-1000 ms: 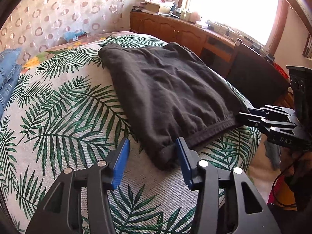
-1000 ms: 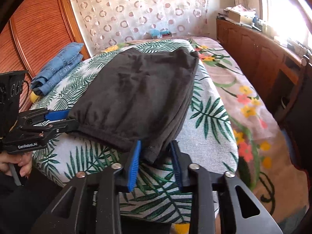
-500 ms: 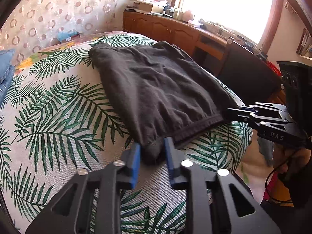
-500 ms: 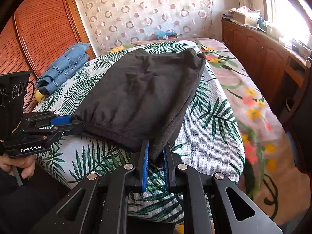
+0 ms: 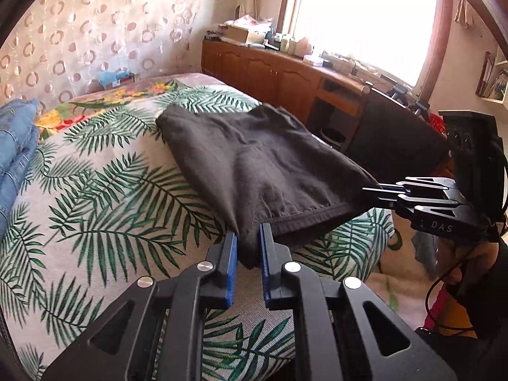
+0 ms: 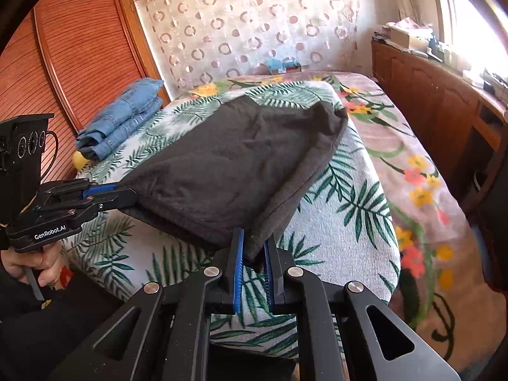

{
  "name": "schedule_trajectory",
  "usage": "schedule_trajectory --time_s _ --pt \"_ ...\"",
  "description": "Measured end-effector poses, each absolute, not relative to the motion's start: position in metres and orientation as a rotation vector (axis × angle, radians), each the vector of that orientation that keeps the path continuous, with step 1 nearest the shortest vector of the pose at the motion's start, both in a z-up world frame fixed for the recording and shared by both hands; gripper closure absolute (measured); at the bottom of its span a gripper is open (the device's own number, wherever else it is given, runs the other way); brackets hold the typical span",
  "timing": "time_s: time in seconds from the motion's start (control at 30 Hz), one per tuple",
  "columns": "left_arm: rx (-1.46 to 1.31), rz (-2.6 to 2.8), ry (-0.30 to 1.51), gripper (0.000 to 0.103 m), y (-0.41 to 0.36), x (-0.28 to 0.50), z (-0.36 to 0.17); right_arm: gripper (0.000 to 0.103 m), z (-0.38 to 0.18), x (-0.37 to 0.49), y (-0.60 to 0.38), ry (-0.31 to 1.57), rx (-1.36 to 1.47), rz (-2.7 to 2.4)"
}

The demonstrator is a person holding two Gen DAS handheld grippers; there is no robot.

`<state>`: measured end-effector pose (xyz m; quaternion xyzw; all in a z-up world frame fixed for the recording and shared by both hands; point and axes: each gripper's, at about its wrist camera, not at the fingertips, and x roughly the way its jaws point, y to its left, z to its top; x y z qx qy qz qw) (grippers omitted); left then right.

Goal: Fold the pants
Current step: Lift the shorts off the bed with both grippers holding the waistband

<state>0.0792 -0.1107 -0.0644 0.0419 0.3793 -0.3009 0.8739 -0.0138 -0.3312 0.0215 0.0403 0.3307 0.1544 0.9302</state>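
Black, soft and limp, the pants (image 5: 254,165) lie on the palm-print bed (image 5: 95,209), near end lifted. Left gripper (image 5: 248,247) and right gripper (image 6: 254,250) are each clamped on a near corner (waistband, I think). Light cloth will likely sag between grips, so corners suit.

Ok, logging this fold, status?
Left gripper shut on pants corner. Right gripper shut on other corner, near edge lifted. Jeans off to side, nothing in the way.

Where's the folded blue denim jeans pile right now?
In the right wrist view, the folded blue denim jeans lie at the bed's far left, beside the slatted wooden wardrobe, apart from the black pants.
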Motion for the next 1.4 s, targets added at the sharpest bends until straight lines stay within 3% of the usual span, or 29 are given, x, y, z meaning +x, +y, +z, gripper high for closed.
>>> schedule_trajectory --time_s 0.5,0.83,1.03,1.4 --pt "0.089 -0.651 0.679 0.089 -0.102 0.055 -0.012 0.092 0.059 -0.050 -0.334 0.569 0.066 0.347" --pt "0.079 -0.647 0.689 0.089 -0.101 0.063 -0.016 0.092 0.054 -0.044 -0.335 0.573 0.067 0.350" --pt "0.063 -0.644 0.643 0.090 -0.096 0.069 0.007 0.092 0.084 -0.041 -0.326 0.503 0.031 0.362" --pt "0.115 -0.573 0.488 0.090 -0.079 0.096 0.096 0.092 0.170 -0.023 -0.299 0.338 -0.046 0.412"
